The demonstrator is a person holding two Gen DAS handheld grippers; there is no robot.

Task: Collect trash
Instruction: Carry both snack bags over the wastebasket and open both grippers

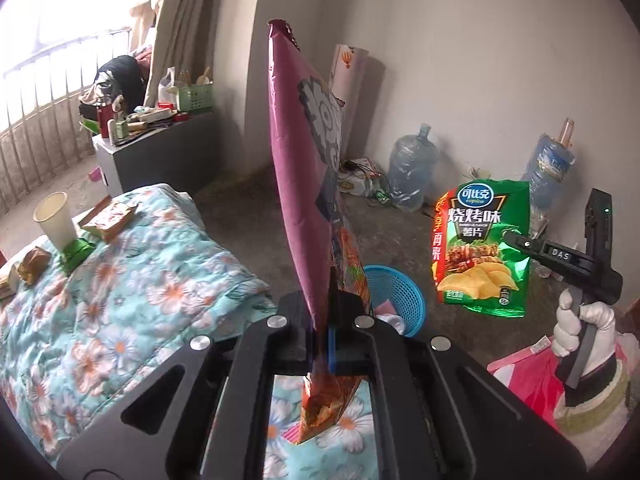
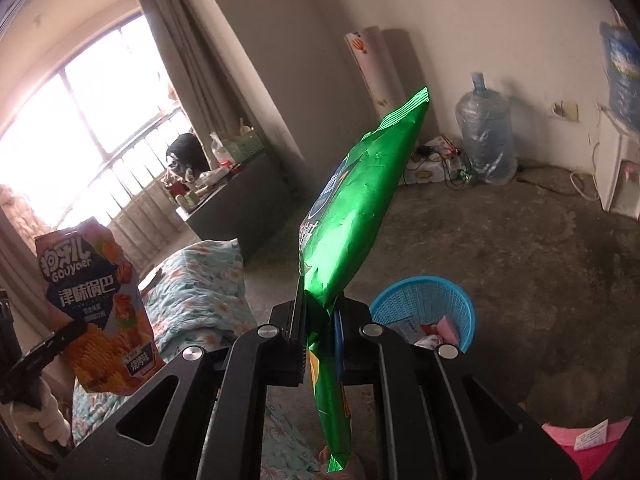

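My left gripper (image 1: 323, 344) is shut on a purple and orange snack bag (image 1: 304, 168) that stands upright, edge-on, above the floral quilt. That same snack bag (image 2: 100, 304) shows face-on at the left of the right wrist view, with the left gripper (image 2: 74, 330) clamped on its lower edge. My right gripper (image 2: 320, 340) is shut on a green chip bag (image 2: 352, 216), held tilted up. In the left wrist view the green chip bag (image 1: 482, 244) hangs from the right gripper (image 1: 506, 238), held by a white-gloved hand (image 1: 580, 324). A blue mesh basket (image 2: 424, 300) sits on the floor just beyond, with papers inside.
The bed with the floral quilt (image 1: 132, 288) carries a paper cup (image 1: 56, 220), a brown packet (image 1: 110, 222) and small wrappers. A grey cabinet (image 1: 160, 156) with clutter stands by the window. Water jugs (image 2: 486, 140) and cables line the far wall. A pink bag (image 2: 592, 444) lies on the concrete floor.
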